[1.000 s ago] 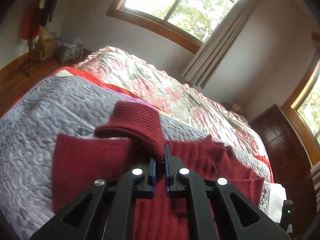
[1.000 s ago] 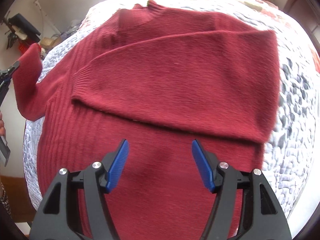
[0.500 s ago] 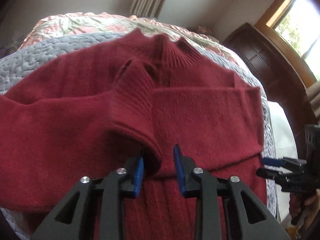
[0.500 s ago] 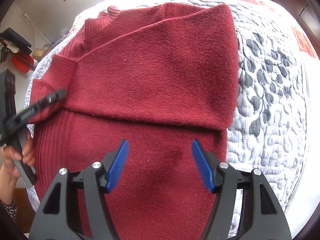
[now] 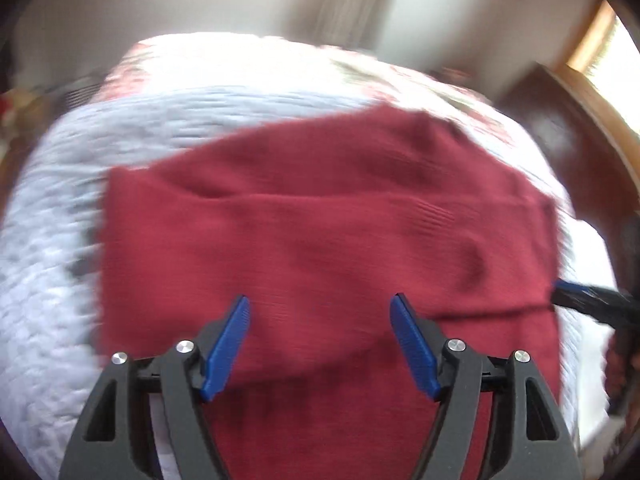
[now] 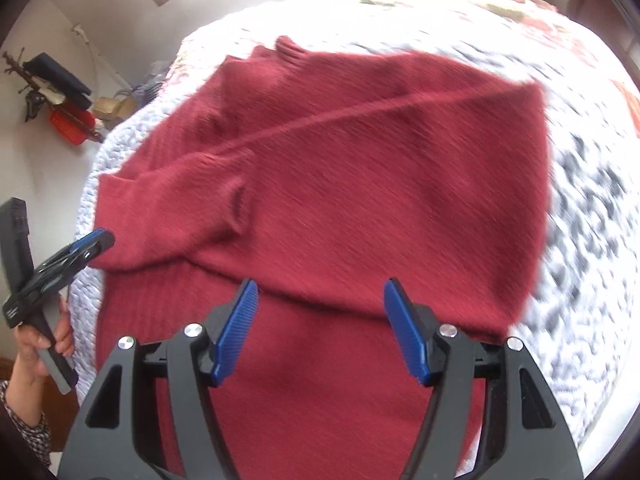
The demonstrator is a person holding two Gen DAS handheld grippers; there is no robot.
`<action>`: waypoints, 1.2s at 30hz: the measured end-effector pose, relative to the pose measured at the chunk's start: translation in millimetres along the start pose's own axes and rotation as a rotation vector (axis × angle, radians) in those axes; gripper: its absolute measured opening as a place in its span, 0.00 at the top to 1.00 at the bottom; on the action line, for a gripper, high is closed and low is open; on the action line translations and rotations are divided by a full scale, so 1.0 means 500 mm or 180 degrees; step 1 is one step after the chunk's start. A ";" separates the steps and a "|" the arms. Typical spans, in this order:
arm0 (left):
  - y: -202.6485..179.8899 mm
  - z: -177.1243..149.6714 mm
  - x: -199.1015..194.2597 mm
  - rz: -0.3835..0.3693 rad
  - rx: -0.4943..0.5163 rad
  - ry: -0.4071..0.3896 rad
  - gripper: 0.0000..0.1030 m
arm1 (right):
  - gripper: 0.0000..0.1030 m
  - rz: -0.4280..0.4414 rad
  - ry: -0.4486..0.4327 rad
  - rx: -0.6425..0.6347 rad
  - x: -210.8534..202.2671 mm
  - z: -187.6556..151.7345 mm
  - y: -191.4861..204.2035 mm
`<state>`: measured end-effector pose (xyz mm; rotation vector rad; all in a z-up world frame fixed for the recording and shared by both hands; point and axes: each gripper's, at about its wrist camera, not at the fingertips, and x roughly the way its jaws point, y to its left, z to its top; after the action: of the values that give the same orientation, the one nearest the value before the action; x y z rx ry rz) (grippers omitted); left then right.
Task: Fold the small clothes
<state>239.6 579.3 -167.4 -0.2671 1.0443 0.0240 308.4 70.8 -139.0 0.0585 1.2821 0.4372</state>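
Dark red knitted sweater point(image 6: 340, 200) lies flat on the grey-white quilted bed cover point(image 6: 592, 240), both sleeves folded across the chest — collar at the far end. Left gripper point(image 5: 320, 340) hovers over the lower body, blue-padded fingers point(image 5: 226, 348) spread wide, holding nothing. Right gripper point(image 6: 316, 328) likewise wide apart and empty, above the hem side. Person's hand point(image 6: 40, 344) grips the left tool's handle.
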 end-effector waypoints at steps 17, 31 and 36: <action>0.200 0.046 -0.044 0.0623 -0.0749 -0.0118 0.29 | 0.94 0.0616 0.0400 -0.0148 0.145 0.132 0.124; 0.152 0.081 0.027 0.0616 -0.0640 -0.0001 0.28 | 0.94 0.0356 -0.0249 -0.0016 -0.062 0.077 -0.009; 0.103 0.083 0.091 0.0805 -0.0351 0.0188 0.28 | 0.94 0.0067 -0.0089 0.0038 -0.018 0.056 -0.068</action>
<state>290.3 633.8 -197.3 -0.2354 1.1320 0.3038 342.2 42.0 -131.9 0.0880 1.2576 0.4454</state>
